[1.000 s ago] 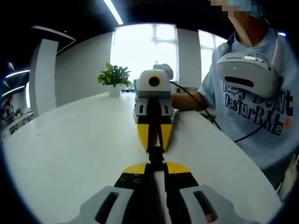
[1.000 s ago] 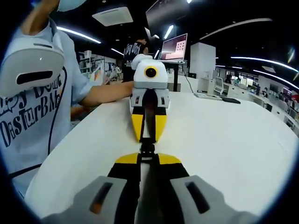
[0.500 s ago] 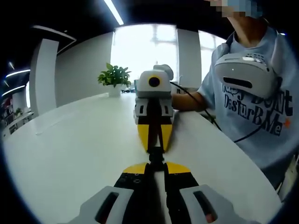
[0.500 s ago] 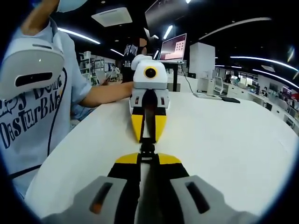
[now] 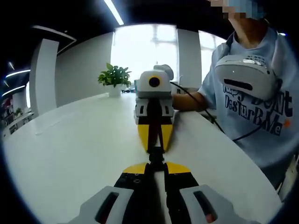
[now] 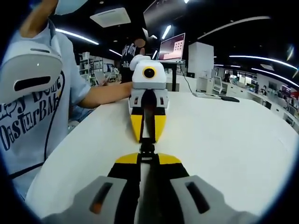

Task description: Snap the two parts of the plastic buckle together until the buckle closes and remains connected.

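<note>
Here the left gripper [image 5: 156, 164] and right gripper [image 6: 147, 156] meet nose to nose above the white table [image 5: 70, 154], each clenched on one end of the black buckle [image 5: 156, 155] (seam hidden), its length lying along both claws.

Colours: yellow/black grippers, black buckle
Black buckle [image 5: 156, 156] btwn yellow-tipped jaws; white table [image 5: 70, 144]; green plant [image 5: 113, 75]; pale blue tee [image 5: 261, 116] w/ dark lettering

Left tool [image 5: 156, 161] and right tool [image 6: 147, 150] tip to tip (both clamped)
</note>
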Available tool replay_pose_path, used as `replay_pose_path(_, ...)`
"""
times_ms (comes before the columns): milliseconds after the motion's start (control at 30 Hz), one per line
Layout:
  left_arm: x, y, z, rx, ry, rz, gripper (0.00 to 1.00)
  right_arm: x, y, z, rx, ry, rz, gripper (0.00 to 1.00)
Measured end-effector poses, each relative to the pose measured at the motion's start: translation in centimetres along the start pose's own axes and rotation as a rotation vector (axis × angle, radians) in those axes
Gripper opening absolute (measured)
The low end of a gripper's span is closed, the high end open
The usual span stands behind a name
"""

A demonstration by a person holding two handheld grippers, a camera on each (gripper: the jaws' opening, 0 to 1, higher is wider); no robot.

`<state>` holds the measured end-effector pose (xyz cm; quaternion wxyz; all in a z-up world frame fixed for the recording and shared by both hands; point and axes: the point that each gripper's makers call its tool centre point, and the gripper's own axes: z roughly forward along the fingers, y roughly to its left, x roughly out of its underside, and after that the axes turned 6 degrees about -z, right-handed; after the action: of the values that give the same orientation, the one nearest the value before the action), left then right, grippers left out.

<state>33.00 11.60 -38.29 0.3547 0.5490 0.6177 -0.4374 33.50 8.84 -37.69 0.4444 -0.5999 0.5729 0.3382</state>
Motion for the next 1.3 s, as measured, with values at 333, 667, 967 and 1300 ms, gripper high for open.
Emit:
replay_pose_path(333, -0.04, -0.07, 0.06, -0.001, 0.000, 0.002, 0.11, -0.01, 0.00, -0.07, 0.004, 0.001, -0.001, 0.12)
replay_pose_path(667, -0.08, -0.06, 0.08, -0.001, 0.000, -0.005, 0.11, -0.02, -0.02, -0.07, 0.005, 0.001, 0.015, 0.13)
replay_pose_path(967, -0.05, 0.02, 0.03, -0.002, -0.001, -0.004, 0.11, -0.05, 0.08, -0.08, 0.008, 0.002, 0.021, 0.13)
replay_pose_path(1300, -0.14, -0.22, 0.23, -0.005, 0.001, 0.001, 0.11, -0.06, 0.07, -0.12, 0.016, 0.001, 0.024, 0.13)
